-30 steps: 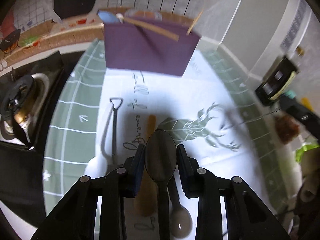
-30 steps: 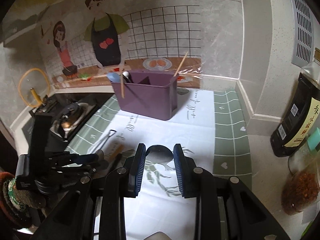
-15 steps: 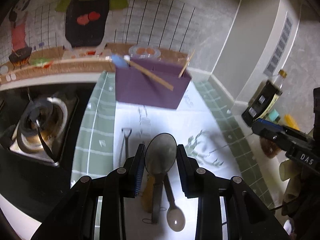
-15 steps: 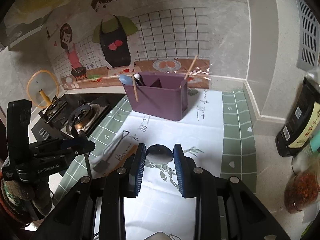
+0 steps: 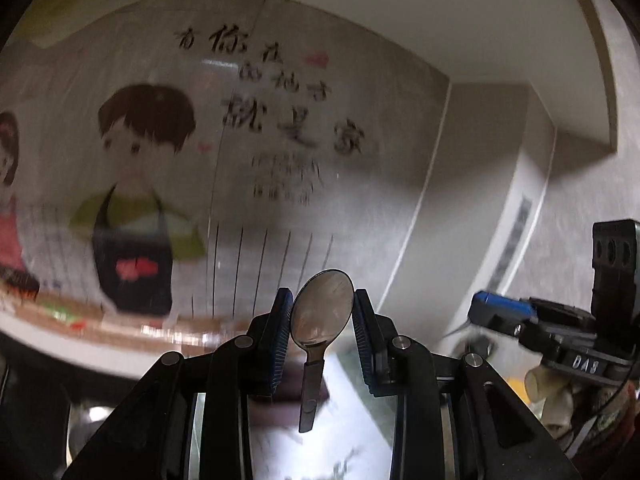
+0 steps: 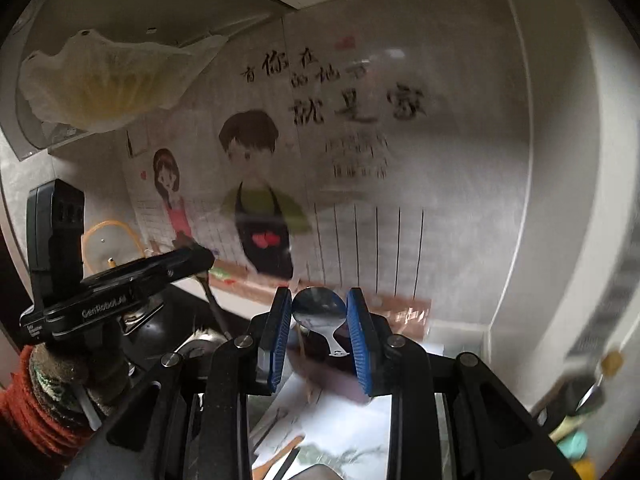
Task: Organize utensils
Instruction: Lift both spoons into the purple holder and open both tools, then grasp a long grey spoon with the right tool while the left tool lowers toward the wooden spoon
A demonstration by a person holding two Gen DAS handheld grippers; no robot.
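Left gripper (image 5: 322, 334) and right gripper (image 6: 316, 330) each clamp a steel spoon's bowl (image 5: 322, 307) (image 6: 319, 311); transport step, the blurred purple utensil holder (image 6: 340, 386) below is the likely drop target.

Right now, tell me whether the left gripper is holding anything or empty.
Holding: the left gripper is shut on a metal spoon, bowl pinched between both blue pads, handle hanging below.

Black tongs (image 5: 322, 312) with blue ribbed pads (image 6: 357, 332), shiny silver spoons (image 5: 322, 307), purple utensil box (image 6: 340, 386), and a cartoon wall sticker (image 6: 256, 200) with a black apron.
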